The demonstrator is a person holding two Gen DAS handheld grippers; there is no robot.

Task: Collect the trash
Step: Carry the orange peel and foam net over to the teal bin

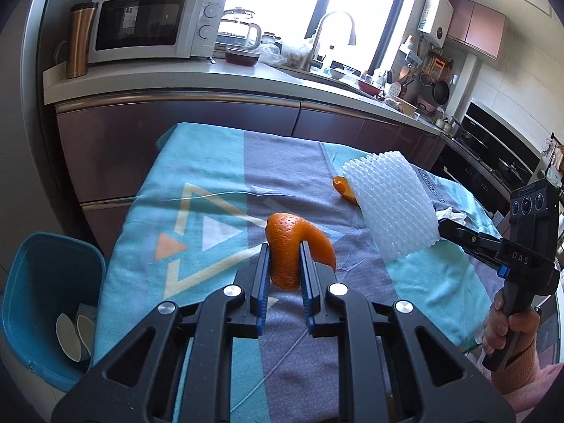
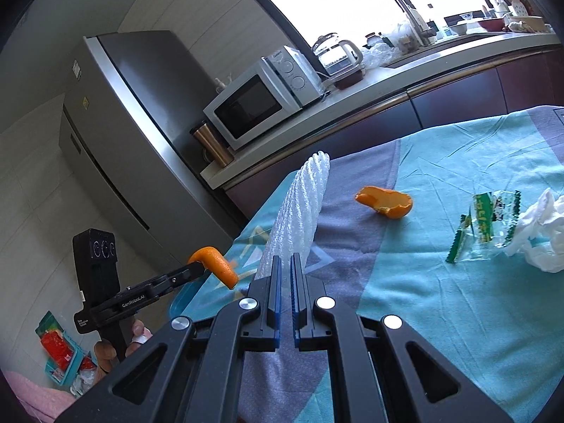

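Peel (image 1: 287,246) light, springy, clamped mid-strip in left tool (image 1: 284,275) | foam net (image 2: 299,208) soft, crushable, right tool (image 2: 286,264) pinching its edge

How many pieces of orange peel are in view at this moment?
2. One orange peel piece is clamped in the left gripper, lifted above the cloth-covered table. The other peel lies on the table, beside the foam net. More may be hidden behind that net.

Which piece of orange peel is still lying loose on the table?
Start from the table's teal and grey patterned cloth. The curled orange peel piece lies on its grey stripe, left of the green-edged clear plastic wrapper. Nothing grips it, whereas the other peel is clamped.
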